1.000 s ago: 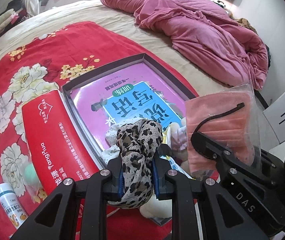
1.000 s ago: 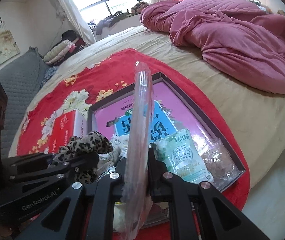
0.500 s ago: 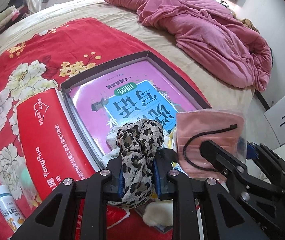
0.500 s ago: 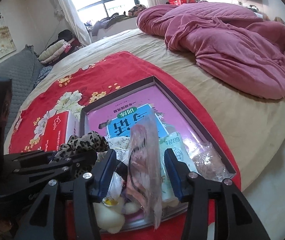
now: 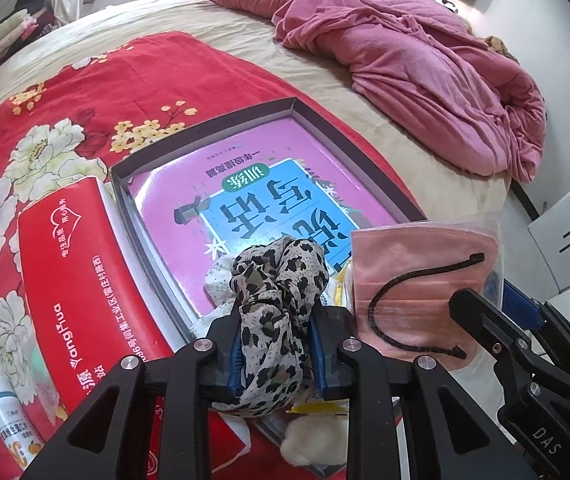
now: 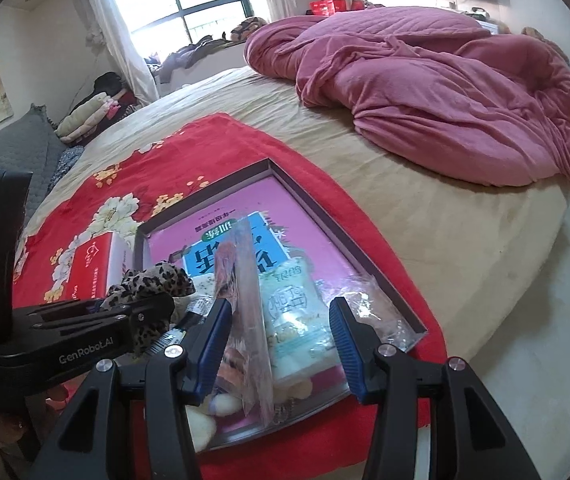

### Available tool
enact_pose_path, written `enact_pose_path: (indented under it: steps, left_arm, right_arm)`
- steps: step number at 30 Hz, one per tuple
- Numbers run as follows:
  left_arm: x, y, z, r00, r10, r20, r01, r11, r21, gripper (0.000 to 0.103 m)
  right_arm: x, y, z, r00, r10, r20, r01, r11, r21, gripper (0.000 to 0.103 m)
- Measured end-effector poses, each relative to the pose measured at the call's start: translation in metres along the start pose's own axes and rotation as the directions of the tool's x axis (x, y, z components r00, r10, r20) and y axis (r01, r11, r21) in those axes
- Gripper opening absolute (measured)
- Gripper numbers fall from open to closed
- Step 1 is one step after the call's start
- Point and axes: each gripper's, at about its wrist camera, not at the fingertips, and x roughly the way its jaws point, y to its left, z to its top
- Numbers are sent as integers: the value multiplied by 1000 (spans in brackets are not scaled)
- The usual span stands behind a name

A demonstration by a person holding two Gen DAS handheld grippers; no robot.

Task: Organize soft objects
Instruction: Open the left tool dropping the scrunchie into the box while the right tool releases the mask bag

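Right tongs [image 6: 281, 328] have just opened, pads clear of the bagged pink mask [image 5: 417, 280] dropped into the tray [image 6: 361, 264]; left tongs [image 5: 275, 354] clamp the leopard scrunchie [image 5: 281, 280], next to place

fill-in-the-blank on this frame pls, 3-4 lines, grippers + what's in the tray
1. The left gripper is shut on the ____-print scrunchie.
2. The right gripper has just been opening; the bagged pink mask between its fingers is no longer ____.
3. The tray holds a book with a ____ cover.
4. The red box lies ____ the tray.

Missing: leopard; pinched; pink; outside
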Motion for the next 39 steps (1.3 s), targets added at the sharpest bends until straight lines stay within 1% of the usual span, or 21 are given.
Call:
enact_pose_path:
  steps: [2, 4, 6, 8, 9, 10, 12, 17, 25, 27, 29, 33, 36, 39]
  left_arm:
    - [0, -1, 0, 1000, -2, 0, 2, 1000, 3, 29]
    - [1, -1, 0, 1000, -6, -1, 6, 1000, 4, 32]
    - [1, -1, 0, 1000, -4, -3, 4, 1000, 4, 39]
    - [0, -1, -1, 1000, -13, -2, 13, 1000, 3, 39]
    - [0, -1, -1, 1000, -18, -1, 18, 1000, 5, 41]
    - [-1, -1, -1, 1000, -21, 2, 21, 1000, 6, 43]
    - [-4, -1, -1, 1000, -24, 8, 24, 1000, 8, 54]
    - [-13, -2, -2, 999, -35, 26, 35, 999, 19, 63]
    - [-19, 0, -4, 999, -38, 29, 38, 999, 20, 65]
    - [-22, 0, -5, 998, -44, 41, 43, 999, 22, 72]
    - [-25, 1, -5, 997, -58, 57, 57, 998, 22, 75]
    - [-25, 4, -3, 997, -40, 64, 39, 999, 13, 75]
    - [-31, 5, -2, 994, -66, 89, 65, 998, 15, 76]
    - [-40, 8, -1, 991, -60, 120, 60, 998, 2, 76]
  right_arm:
    - [0, -2, 0, 1000, -4, -3, 4, 1000, 2, 52]
    - [0, -3, 0, 1000, -7, 0, 7, 1000, 5, 54]
    - [0, -4, 0, 1000, -9, -4, 9, 1000, 3, 54]
    - [-2, -4, 0, 1000, -12, -1, 12, 1000, 4, 54]
    - [-3, -5, 0, 1000, -12, 1, 12, 1000, 5, 54]
    - [-4, -5, 0, 1000, -11, 3, 11, 1000, 6, 54]
    - [-5, -5, 0, 1000, -13, 6, 13, 1000, 8, 54]
    - [-12, -4, 3, 1000, -13, 20, 13, 1000, 10, 54]
    - [-18, 1, 4, 1000, -10, 29, 10, 1000, 1, 54]
    - [-19, 3, 4, 999, -10, 30, 10, 1000, -3, 54]
    - [-20, 3, 3, 1000, -6, 30, 7, 1000, -3, 54]
    - [-21, 2, 3, 999, -7, 31, 7, 1000, 0, 54]
    - [-23, 0, 3, 999, -10, 36, 10, 1000, 1, 54]
    - [-25, -1, 3, 999, -8, 39, 8, 1000, 8, 54]
